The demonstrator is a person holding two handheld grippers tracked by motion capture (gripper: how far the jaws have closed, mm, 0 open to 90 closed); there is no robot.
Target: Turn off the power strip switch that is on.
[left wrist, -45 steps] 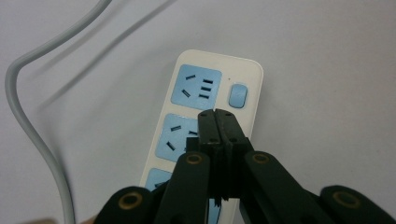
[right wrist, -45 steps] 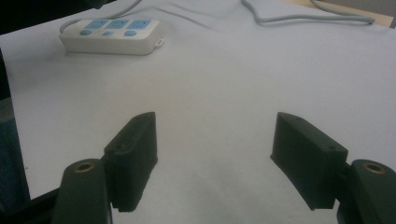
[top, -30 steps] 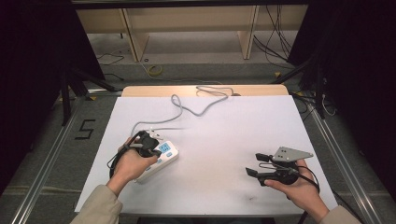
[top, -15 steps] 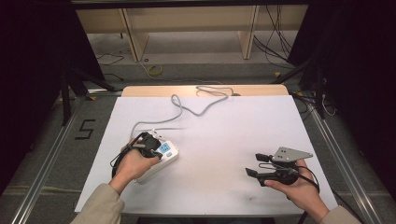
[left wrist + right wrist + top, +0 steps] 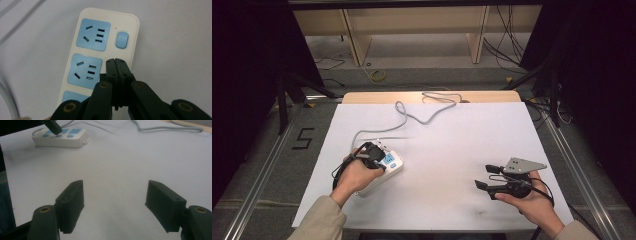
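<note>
Left hand-held gripper [image 5: 117,65] pressed together over power strip [image 5: 105,37]; right hand-held gripper [image 5: 115,202] apart above bare white table [image 5: 452,150], well apart from strip.

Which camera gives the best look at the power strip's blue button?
The left gripper view: the button sits close and unobstructed beside the top socket. The right gripper view shows the power strip far off; the high view has it partly under the hand.

Overhead light was even on the white worktop [image 5: 452,145]; surroundings at 3 and 9 o'clock fell to black. Shadows were soft and short. Left gripper view was sharp on the power strip [image 5: 100,50], with its jaws slightly blurred at 6 o'clock. Right gripper view was dimmer and grainy.
</note>
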